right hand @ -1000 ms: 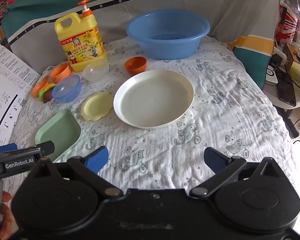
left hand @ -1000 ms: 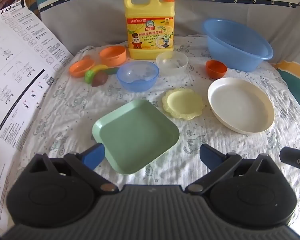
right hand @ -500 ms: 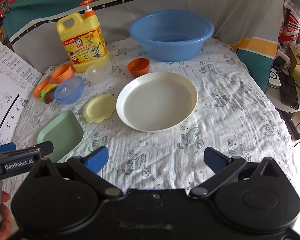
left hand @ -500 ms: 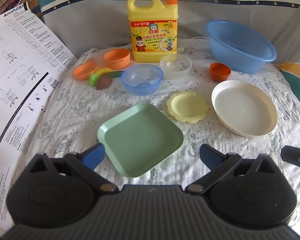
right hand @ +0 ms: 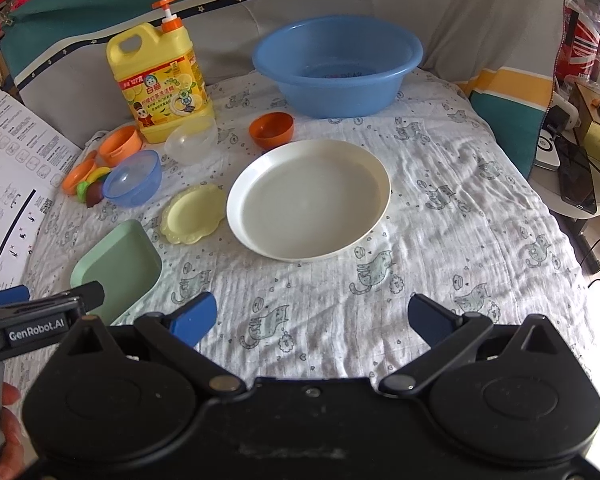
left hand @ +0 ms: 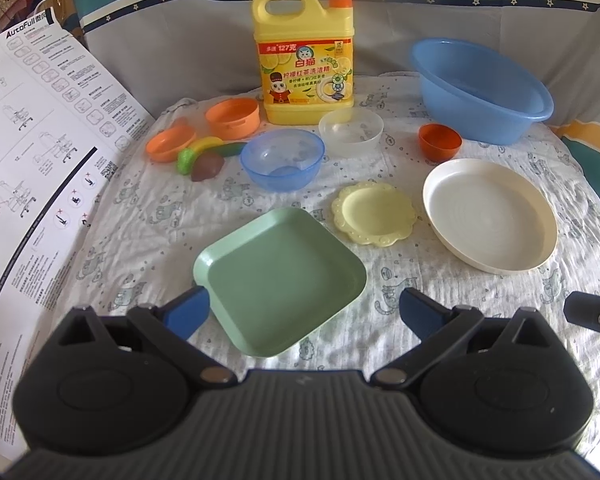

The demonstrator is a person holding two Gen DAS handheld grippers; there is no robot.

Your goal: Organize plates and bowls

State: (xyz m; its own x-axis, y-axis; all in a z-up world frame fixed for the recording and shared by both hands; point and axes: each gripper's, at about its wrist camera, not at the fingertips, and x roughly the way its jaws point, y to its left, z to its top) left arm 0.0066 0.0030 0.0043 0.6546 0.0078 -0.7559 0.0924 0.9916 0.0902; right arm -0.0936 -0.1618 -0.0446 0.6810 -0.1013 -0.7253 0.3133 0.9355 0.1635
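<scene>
A green square plate [left hand: 280, 280] [right hand: 118, 264] lies nearest, between the open fingers of my left gripper [left hand: 306, 312], which hovers over its near edge. Right of it sit a small yellow scalloped plate [left hand: 374, 213] [right hand: 192, 213] and a large white round plate [left hand: 490, 214] [right hand: 308, 198]. Farther back stand a blue bowl [left hand: 282, 158] [right hand: 132, 178], a clear bowl [left hand: 351, 131] [right hand: 191, 140], a small dark-orange bowl [left hand: 439, 142] [right hand: 271, 130] and two orange dishes [left hand: 233, 117] [left hand: 171, 144]. My right gripper [right hand: 312, 316] is open over bare cloth in front of the white plate.
A big blue basin [left hand: 480, 88] [right hand: 337, 64] and a yellow detergent jug [left hand: 304, 60] [right hand: 160, 80] stand at the back. Toy food pieces [left hand: 204, 156] lie by the orange dishes. A printed instruction sheet [left hand: 32, 168] covers the left side. A side table with devices [right hand: 576, 168] is at right.
Both views have crept slightly forward and down toward the dishes. The grippers stay open and nothing on the cloth has moved.
</scene>
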